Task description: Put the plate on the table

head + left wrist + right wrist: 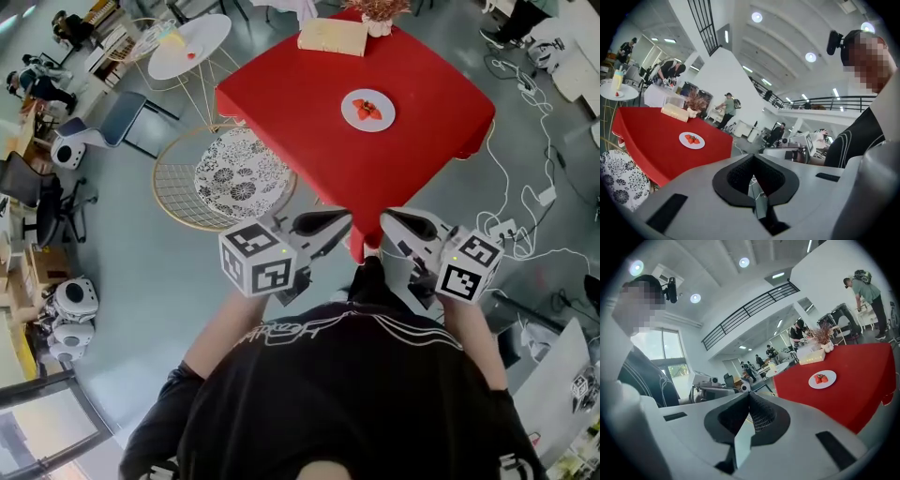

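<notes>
The plate (382,121) is small, round and white, with red strawberries (367,108) on it. It sits near the middle of the red table (422,141). The left gripper (323,225) and right gripper (411,226) hang near the table's corner, both closed and empty.

The top edge crops the dried flowers (378,9).

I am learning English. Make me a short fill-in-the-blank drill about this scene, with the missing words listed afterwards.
1. The white plate lies on the ___ table.
2. On the plate there are a few red ___.
3. The left gripper and the right gripper both have their jaws ___, with nothing between them.
Missing words: red; strawberries; shut.
</notes>
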Motion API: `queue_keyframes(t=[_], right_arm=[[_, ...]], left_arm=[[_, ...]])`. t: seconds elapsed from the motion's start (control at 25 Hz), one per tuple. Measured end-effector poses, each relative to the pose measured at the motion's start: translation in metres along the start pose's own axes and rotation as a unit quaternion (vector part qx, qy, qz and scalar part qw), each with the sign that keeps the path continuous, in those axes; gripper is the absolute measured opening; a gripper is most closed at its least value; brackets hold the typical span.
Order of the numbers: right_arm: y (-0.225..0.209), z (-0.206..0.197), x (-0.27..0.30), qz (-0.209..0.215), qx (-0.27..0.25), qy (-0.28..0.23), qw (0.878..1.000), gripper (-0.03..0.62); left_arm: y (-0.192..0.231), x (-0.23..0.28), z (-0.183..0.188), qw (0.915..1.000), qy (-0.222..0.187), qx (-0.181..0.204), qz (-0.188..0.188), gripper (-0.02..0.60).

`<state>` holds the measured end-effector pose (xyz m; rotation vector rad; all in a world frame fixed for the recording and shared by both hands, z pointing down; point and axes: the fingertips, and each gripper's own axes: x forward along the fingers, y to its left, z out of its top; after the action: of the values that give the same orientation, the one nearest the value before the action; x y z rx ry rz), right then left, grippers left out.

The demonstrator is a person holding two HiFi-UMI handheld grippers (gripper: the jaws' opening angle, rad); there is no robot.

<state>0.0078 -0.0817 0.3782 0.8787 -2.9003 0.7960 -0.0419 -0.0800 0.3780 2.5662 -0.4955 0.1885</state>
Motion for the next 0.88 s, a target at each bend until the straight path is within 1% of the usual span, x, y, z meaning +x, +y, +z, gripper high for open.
queue_keyframes(t=[0.24,0.4,0.56,0.76,0.88], right_arm=[[0.044,-0.002,-0.013,-0.001,-0.034,-0.008,0.999,0.006],[0.065,-0.004,-0.025,0.012,-0.055,-0.003,0.998,0.006],[0.070,-0.003,-0.037,0.015,-0.071,-0.004,0.997,0.006],[0.068,-0.004,-0.057,0.005,-0.058,-0.015,0.998,0.006],[0.073,-0.005,-0.076,0.009,-0.061,-0.016,0.998,0.006]], left_arm=[[-0.037,-0.026,0.003,0.9996,-0.018,0.017,-0.017,0.006],[-0.058,-0.031,0.004,0.9990,-0.025,0.023,-0.030,0.006],[-0.068,-0.024,0.002,0.9987,-0.029,0.025,-0.032,0.006],[-0.081,-0.021,-0.004,0.9989,-0.029,0.023,-0.028,0.006],[-0.099,-0.014,-0.003,0.9987,-0.036,0.025,-0.025,0.006]])
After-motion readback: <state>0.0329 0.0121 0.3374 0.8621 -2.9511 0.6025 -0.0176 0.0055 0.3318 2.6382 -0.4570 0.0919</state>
